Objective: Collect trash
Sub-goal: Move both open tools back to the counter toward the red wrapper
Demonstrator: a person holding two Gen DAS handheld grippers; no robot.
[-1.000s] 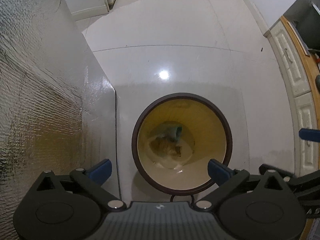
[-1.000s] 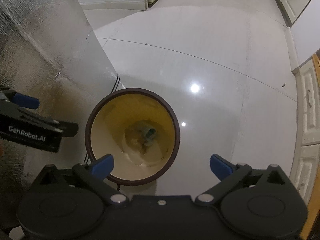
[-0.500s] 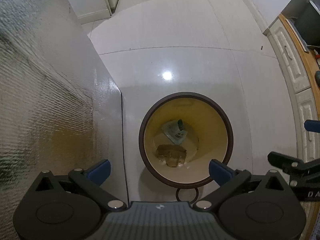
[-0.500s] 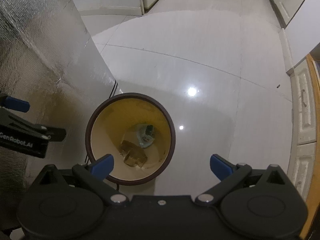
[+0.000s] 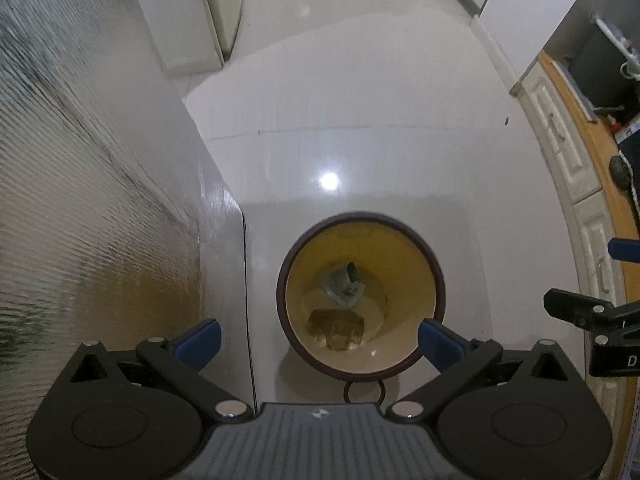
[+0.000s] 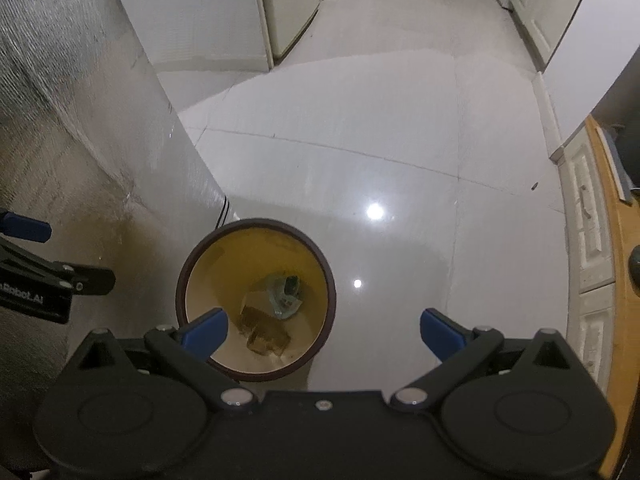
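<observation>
A round bin [image 5: 400,356] with a dark brown rim and yellow inside stands on the white tile floor; it also shows in the right wrist view [image 6: 256,232]. Inside lie a brown crumpled piece [image 5: 336,326] and a pale wrapper with a dark bit [image 5: 344,286], also seen in the right wrist view as the brown piece [image 6: 264,330] and the wrapper [image 6: 285,294]. My left gripper [image 5: 318,338] is open and empty, high above the bin. My right gripper [image 6: 322,332] is open and empty, above the bin's right side.
A silver foil-covered wall [image 5: 80,200] rises at the left, close to the bin. White cabinets [image 6: 280,8] stand at the back. A wooden counter with white drawers [image 5: 580,168] runs along the right. A cable [image 5: 246,300] runs down beside the foil wall.
Both grippers have risen and pulled back from the bin, so it looks smaller. The trash has settled in the bin's bottom.
</observation>
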